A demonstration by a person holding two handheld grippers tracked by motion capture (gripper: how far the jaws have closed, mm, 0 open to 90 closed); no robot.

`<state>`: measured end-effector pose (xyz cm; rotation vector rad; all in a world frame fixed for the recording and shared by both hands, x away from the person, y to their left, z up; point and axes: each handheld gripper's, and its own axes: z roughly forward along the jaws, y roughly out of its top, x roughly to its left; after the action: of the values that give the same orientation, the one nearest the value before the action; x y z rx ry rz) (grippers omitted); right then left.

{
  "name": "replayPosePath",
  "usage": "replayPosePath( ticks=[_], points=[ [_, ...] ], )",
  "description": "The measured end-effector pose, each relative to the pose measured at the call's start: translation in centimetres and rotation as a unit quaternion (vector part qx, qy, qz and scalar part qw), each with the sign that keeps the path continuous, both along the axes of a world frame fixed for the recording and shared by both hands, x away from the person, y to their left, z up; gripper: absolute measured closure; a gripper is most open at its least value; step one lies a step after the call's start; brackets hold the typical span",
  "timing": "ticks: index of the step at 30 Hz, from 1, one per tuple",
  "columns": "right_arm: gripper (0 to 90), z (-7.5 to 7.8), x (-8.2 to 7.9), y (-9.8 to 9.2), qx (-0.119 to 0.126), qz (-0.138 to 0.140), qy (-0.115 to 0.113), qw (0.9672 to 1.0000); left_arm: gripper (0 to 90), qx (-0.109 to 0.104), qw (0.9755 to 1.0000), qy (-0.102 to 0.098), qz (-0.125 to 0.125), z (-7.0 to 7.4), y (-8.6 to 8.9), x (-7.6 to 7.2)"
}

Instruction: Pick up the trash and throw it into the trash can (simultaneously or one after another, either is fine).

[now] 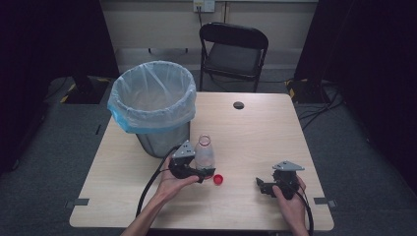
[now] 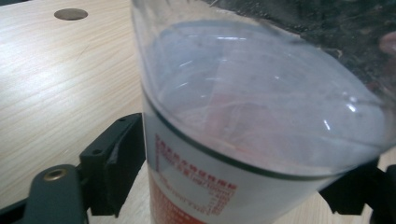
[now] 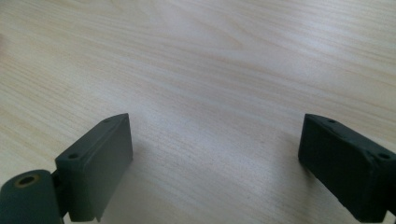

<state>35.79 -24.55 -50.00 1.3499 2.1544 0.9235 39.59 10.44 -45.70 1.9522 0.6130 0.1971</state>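
So the bottle (image 1: 205,153) is standing upright near the middle of the counter (image 1: 255,128), cap off, looks empty. The left tongs (image 1: 204,173) are clamped around its lower body, one black jaw on each side just above the red-and-white label (image 2: 187,196). Clear thin plastic, so my guess is it weighs next to nothing and the walls will dent if you squeeze hard. It's also smooth enough to slip or twist in the pads. Low on the body where the label wraps seems like the sensible place to hold it, stiffer there than up by the shoulder.

The red cap (image 1: 219,179) is lying on the wood at about 4 o'clock from the bottle, just beside the left tongs. The lined trash bin (image 1: 152,105) stands at roughly 10 o'clock, near the bottle.

The right tongs (image 1: 263,187) are way over at 4 o'clock, well apart from everything, jaws spread wide with nothing between them, just hanging over bare wood.
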Motion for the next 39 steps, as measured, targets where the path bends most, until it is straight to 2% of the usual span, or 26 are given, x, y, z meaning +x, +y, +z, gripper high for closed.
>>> replayPosePath(
  ticks=[8,9,15,16,23,25,26,27,31,36,39],
  points=[
    [9.1,0.0,0.0,0.0,0.000,0.000,0.000,1.0000,23.3,0.014,0.9999,-0.006,0.004,-0.4,-0.6,-0.1],
    [9.1,0.0,0.0,0.0,0.000,0.000,0.000,1.0000,23.8,0.020,0.9997,-0.012,0.004,-0.3,-0.6,-0.1],
    [9.1,0.0,0.0,0.0,0.000,0.000,0.000,1.0000,26.4,0.015,0.9998,-0.011,0.003,-0.2,-0.4,-0.1],
    [9.1,0.0,0.0,0.0,0.000,0.000,0.000,1.0000,26.4,0.010,0.9998,-0.018,0.005,0.0,-0.2,-0.1],
    [9.1,0.0,0.0,0.0,0.000,0.000,0.000,1.0000,26.6,-0.010,0.9997,-0.021,0.008,0.8,0.5,-0.3],
    [9.1,0.0,0.0,0.0,0.000,0.000,0.000,1.0000,26.6,-0.019,0.9995,-0.025,0.008,1.1,0.7,-0.5],
    [9.1,0.0,0.0,0.0,0.000,0.000,0.000,1.0000,26.6,-0.034,0.9991,-0.027,0.005,1.5,0.9,-0.6],
    [9.1,0.0,0.0,0.0,0.000,0.000,0.000,1.0000,26.7,-0.034,0.9991,-0.027,0.005,1.5,0.9,-0.6],
    [9.1,0.0,0.0,0.0,0.000,0.000,0.000,1.0000,26.7,-0.043,0.9985,-0.034,-0.002,2.6,1.2,-1.0],
    [9.1,0.0,0.0,0.0,0.000,0.000,0.000,1.0000,26.7,-0.071,0.9962,-0.049,-0.009,4.5,1.6,-1.6],
    [9.1,0.0,0.0,0.0,0.000,0.000,0.000,1.0000,26.7,-0.076,0.9957,-0.052,-0.011,5.1,1.8,-1.7]
  ],
)
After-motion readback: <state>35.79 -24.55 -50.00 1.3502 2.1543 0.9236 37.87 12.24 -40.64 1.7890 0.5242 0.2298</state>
